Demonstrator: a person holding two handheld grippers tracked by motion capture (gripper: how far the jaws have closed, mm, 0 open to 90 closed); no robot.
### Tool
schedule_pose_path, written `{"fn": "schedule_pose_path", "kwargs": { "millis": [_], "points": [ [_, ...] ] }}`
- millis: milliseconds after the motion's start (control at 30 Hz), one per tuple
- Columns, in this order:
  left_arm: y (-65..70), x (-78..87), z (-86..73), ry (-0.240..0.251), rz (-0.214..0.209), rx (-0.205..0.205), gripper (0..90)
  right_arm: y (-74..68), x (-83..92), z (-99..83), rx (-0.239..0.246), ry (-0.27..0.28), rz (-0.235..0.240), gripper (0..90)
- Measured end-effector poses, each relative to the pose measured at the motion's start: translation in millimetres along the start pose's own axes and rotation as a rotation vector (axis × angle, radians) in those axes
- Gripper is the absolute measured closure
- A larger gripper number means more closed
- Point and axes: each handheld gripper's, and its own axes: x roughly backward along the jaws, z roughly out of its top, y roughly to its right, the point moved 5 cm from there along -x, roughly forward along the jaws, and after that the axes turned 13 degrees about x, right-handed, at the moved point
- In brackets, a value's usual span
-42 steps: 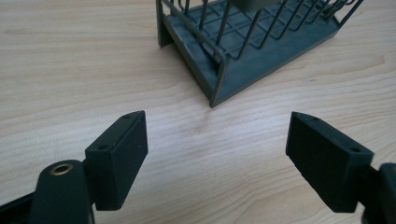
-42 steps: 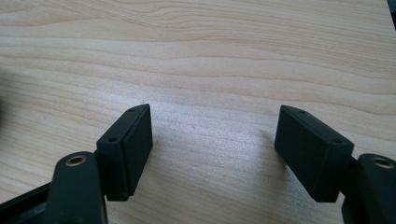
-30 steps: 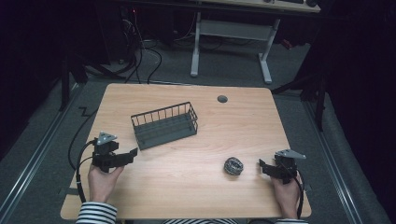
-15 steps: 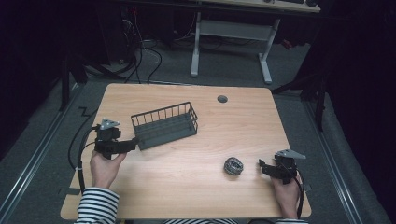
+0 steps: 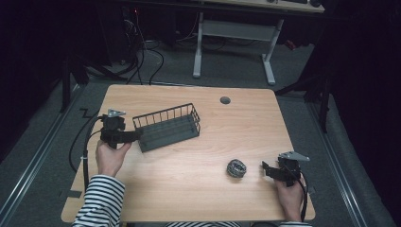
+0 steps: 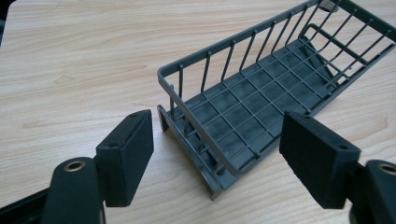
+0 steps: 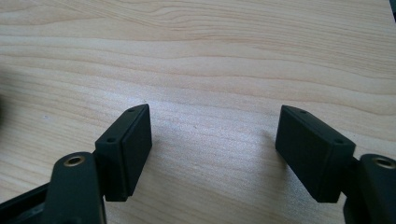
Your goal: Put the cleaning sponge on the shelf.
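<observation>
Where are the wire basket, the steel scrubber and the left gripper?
wire basket (image 5: 166, 126): high view, on its mesh floor.
steel scrubber (image 5: 236, 168): high view, its middle.
left gripper (image 5: 137, 136): high view, between its fingertips.

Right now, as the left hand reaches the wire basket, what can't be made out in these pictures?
- Far end of the wire basket: cut off by the top edge of the left gripper view.
- Whether the left gripper touches the basket's near end: too small in the high view.
- What the small grey scrubber-like ball is: too small in the high view.
- Dark round thing near the table's far edge: too small.
</observation>
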Motion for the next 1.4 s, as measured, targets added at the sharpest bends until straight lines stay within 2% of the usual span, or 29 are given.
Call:
{"fn": "schedule_pose_path", "kwargs": {
  "millis": [67,233,333,433,633,700,900,1167,1400],
  "points": [
    [0.4,-3.1,2.5,-0.007,-0.002,0.002,27.0,0.0,0.0,0.0,0.000,0.000,0.000,27.3],
    [-0.7,-12.4,8.9,-0.027,0.032,-0.015,27.5,0.0,0.0,0.0,0.000,0.000,0.000,27.3],
    [-1.8,-17.8,12.4,-0.027,0.036,-0.001,28.8,0.0,0.0,0.0,0.000,0.000,0.000,27.3],
    [-5.5,-24.7,12.3,-0.043,0.051,0.008,31.3,0.0,0.0,0.0,0.000,0.000,0.000,27.3],
    [-6.5,-34.4,9.2,-0.069,0.063,-0.006,36.7,0.0,0.0,0.0,0.000,0.000,0.000,27.3],
    [-5.9,-35.9,8.5,-0.074,0.064,-0.011,39.5,0.0,0.0,0.0,0.000,0.000,0.000,27.3],
    [-3.0,-39.1,4.8,-0.088,0.094,-0.064,46.1,0.1,0.0,0.0,0.000,0.000,0.000,27.3],
    [-3.5,-38.7,2.6,-0.095,0.110,-0.082,54.4,-0.1,0.0,0.0,0.001,0.000,0.000,27.3],
    [-4.9,-36.6,3.0,-0.084,0.107,-0.072,59.0,-0.3,0.1,0.0,0.001,0.000,0.001,27.3]
  ]
}}
